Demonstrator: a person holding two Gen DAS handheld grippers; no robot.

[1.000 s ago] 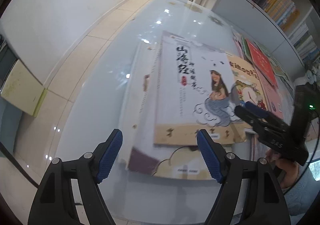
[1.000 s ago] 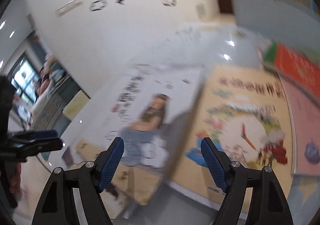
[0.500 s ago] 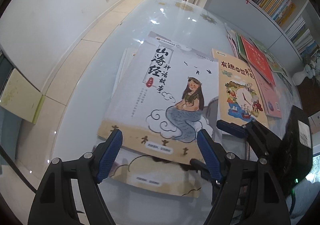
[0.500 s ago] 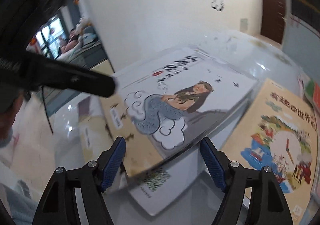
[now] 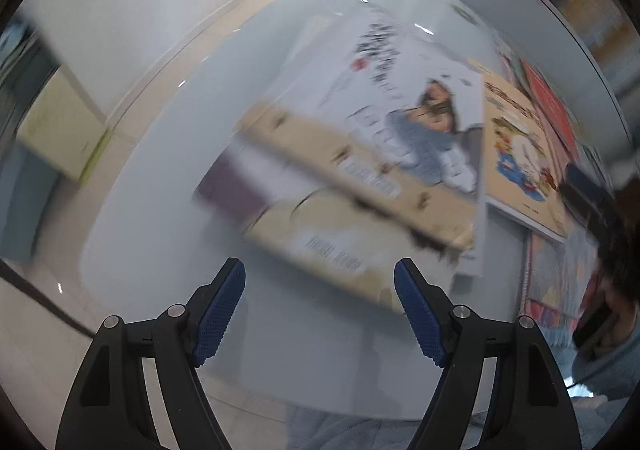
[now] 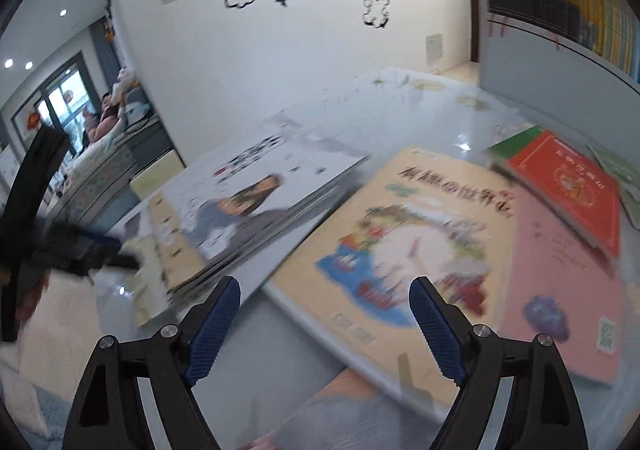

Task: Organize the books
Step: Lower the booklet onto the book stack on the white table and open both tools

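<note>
Since the earlier frames, the mermaid book (image 5: pixel 400 121) has been let go by the right gripper (image 6: pixel 324 324) and is now seen lying askew on the stack (image 5: pixel 320 234), its tan lower edge turned across the cream cover beneath. Both views are blurred by motion.

The left gripper (image 5: pixel 320 310) is held above the pale glass table (image 5: pixel 168 242), its 2 blue pads (image 5: pixel 218 314) set moderately apart with nothing between them. The stack lies just ahead of its fingertips, and no contact can be made out.

The right gripper's jaws are opening, and nothing is gripped; only bare tabletop and the near edge of the clock book (image 6: pixel 404 262) are seen between the pads. The mermaid book (image 6: pixel 248 205) is placed ahead and to the left of this gripper, tilted on the stack. The clock book is placed straight ahead, flat on the table, with a pink book (image 6: pixel 560 290) just beside it on the right and a red book (image 6: pixel 568 185) farther ahead on the right. The left gripper (image 6: pixel 80 250) is seen as a dark blur at the left edge, near the stack's corner.
</note>
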